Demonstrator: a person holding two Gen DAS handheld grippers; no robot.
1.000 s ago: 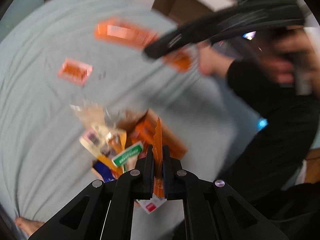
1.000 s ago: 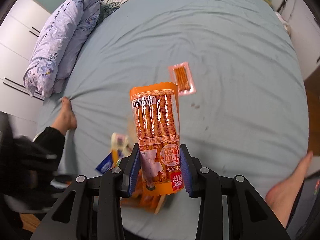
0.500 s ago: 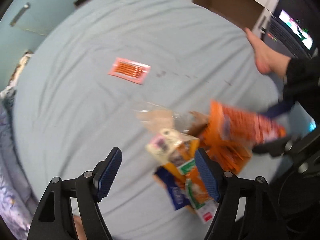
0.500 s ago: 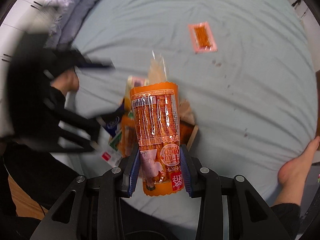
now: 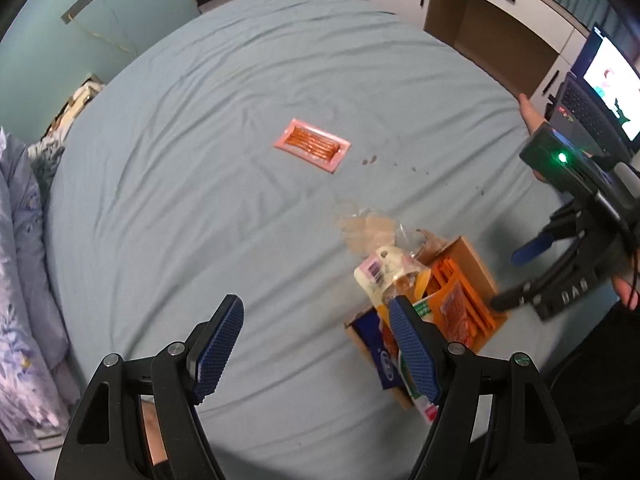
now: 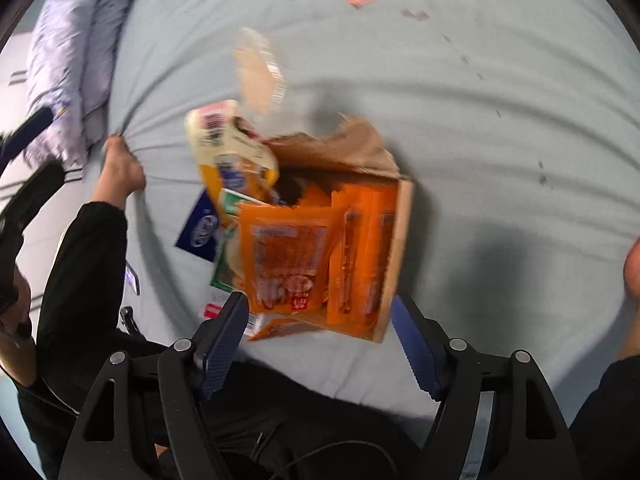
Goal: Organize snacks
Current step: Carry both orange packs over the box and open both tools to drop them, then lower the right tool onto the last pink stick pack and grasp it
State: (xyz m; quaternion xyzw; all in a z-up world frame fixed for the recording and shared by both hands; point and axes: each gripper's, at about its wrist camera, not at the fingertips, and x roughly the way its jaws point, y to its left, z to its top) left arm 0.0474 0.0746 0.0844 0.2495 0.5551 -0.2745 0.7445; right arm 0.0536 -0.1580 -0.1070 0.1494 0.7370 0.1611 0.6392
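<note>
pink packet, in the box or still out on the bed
Out: the pink packet lies flat on the bed, apart from the box.

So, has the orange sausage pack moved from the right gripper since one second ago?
Yes. The orange sausage pack has left the now open right gripper and lies in the cardboard box on the bed sheet.

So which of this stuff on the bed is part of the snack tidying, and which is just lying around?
Part of the job:
- cardboard box
- orange packs in the box
- yellow bag sticking out of the box
- pink pack alone on the sheet
- left gripper and right gripper, both open

Just lying about:
- quilt
- laptop
- cupboards
</note>
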